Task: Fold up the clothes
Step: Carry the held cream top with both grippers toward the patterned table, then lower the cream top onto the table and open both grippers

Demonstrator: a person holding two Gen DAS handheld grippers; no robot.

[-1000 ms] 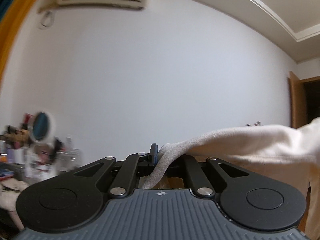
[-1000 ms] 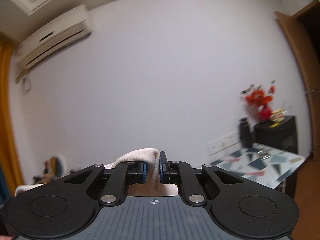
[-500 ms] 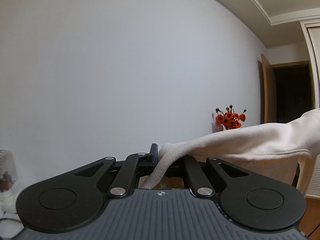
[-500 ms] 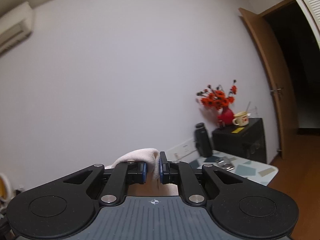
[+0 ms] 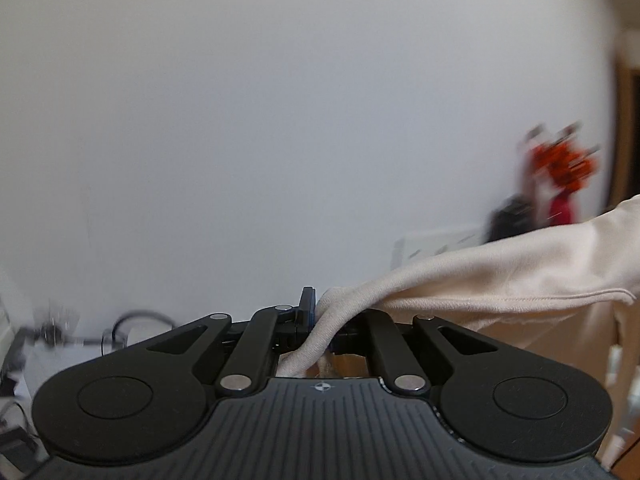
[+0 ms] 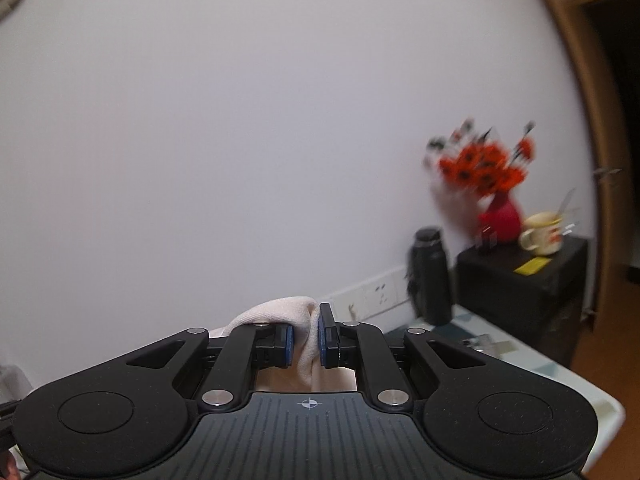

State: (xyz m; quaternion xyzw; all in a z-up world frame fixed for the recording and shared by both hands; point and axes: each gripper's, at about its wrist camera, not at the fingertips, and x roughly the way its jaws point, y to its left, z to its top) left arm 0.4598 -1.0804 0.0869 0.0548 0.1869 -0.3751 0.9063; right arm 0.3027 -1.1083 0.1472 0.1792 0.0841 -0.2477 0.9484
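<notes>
I have the cream garment (image 5: 500, 276) pinched in both grippers: the left gripper (image 5: 320, 316) low centre, jaws closed on an edge, cloth stretching off right; the right gripper (image 6: 306, 334) narrow on a bunched fold. It is soft, light and limp, so hems or corners grip best. Since earlier, the flowers (image 6: 480, 168) have slid in on the right.

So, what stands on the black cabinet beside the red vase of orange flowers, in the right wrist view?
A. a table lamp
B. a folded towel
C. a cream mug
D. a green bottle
C: a cream mug with something sticking out of it stands on the black cabinet, just to the right of the red vase.
</notes>
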